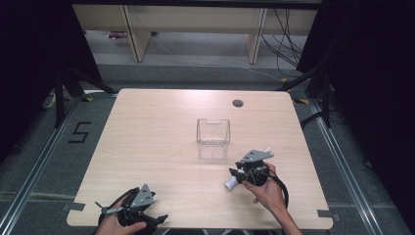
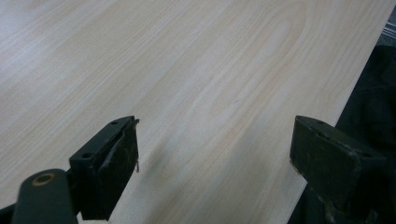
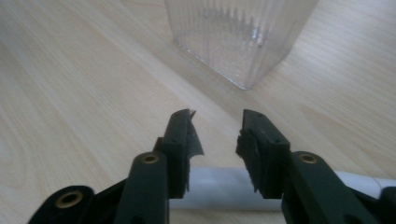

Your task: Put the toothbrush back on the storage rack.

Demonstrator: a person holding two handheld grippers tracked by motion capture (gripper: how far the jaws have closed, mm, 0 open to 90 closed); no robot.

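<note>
A white tube (image 1: 229, 184) lies on the wooden table (image 1: 156, 127) at the front right, slanting away to the right. My right gripper (image 1: 238, 169) is over its middle, held by a hand. In the right gripper view the jaws (image 3: 217, 116) stand a little apart with bare table between their tips, and the tube (image 3: 215, 186) runs crosswise beneath them near their bases. They point toward a clear ribbed plastic container (image 3: 238, 37), which stands upright mid-table (image 1: 213, 139). My left gripper (image 1: 131, 213) rests at the front left edge, its jaws (image 2: 215, 126) wide open over bare wood.
A dark round cable hole (image 1: 238, 103) sits near the table's far edge. The table's edge and a dark drop show at the right of the left gripper view (image 2: 369, 93). Wooden furniture legs and cables stand on the floor beyond the table.
</note>
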